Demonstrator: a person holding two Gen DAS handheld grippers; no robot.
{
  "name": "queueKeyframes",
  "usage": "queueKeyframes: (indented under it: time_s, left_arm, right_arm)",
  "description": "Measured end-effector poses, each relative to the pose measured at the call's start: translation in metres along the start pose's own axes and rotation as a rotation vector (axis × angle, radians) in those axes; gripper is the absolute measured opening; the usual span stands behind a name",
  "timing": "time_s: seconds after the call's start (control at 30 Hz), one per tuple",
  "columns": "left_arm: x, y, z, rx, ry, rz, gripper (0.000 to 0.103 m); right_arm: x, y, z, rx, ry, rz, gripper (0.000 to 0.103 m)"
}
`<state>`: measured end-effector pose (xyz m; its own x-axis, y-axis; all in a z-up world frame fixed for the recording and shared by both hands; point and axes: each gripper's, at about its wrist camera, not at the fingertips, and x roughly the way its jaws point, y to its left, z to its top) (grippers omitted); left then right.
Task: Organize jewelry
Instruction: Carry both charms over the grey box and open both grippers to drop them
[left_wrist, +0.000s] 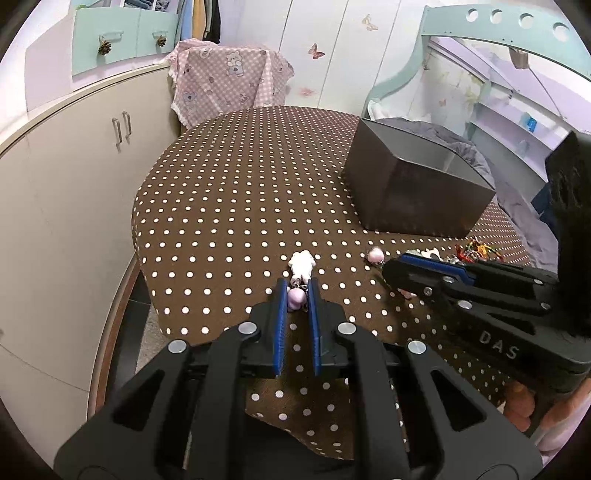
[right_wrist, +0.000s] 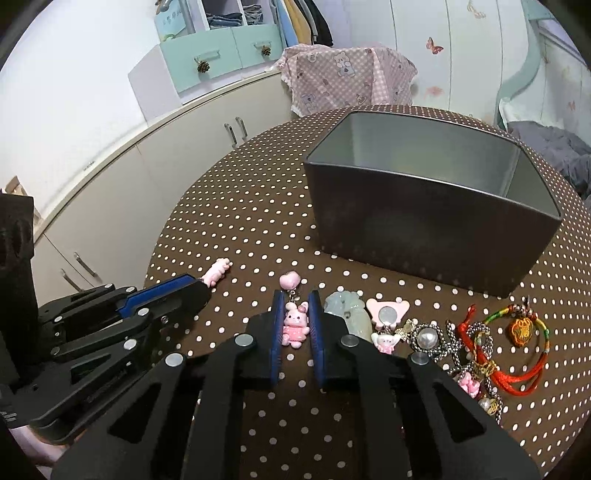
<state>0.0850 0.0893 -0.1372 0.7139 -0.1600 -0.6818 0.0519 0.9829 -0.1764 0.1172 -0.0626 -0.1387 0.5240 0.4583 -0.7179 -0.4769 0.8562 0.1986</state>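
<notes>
My left gripper (left_wrist: 296, 286) is clamped on a small charm (left_wrist: 297, 298), a pale lilac bead with a white figure (left_wrist: 302, 263) lying past my fingertips on the dotted tablecloth (left_wrist: 229, 206); the blue pads cover most of it, so I can't say just what the figure is. My right gripper (right_wrist: 295, 300) is closed tight on a pink bunny charm (right_wrist: 294, 325), whose chain runs forward to a pink heart (right_wrist: 289, 281) resting on the cloth.

The rest of the jewelry lies to the right of my right hand's tool: a pale green carved piece (right_wrist: 345, 309) half hidden behind the finger, a pink holder with a round mirror (right_wrist: 387, 314), a pearl on a dark rope chain (right_wrist: 428, 338), and a red cord bracelet (right_wrist: 517, 354) with a gold-and-red pendant whose character is too small to read. The pile's lower edge is cut off by the gripper body.

The grey metal tin (right_wrist: 424, 229) stands open, just beyond the jewelry, near the table's right side. To the left of it the cloth is open up to the rounded edge, with cream cabinets (left_wrist: 74, 192) close beside. "DAS" is moulded on the right gripper's side in the left view.
</notes>
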Motion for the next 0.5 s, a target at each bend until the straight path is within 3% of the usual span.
queueKeyframes:
  time_s: [0.5]
  left_arm:
    - [-0.008, -0.024, 0.012, 0.03, -0.072, -0.059, 0.011]
  right_arm:
    - [-0.041, -0.006, 0.007, 0.012, -0.097, 0.01, 0.012]
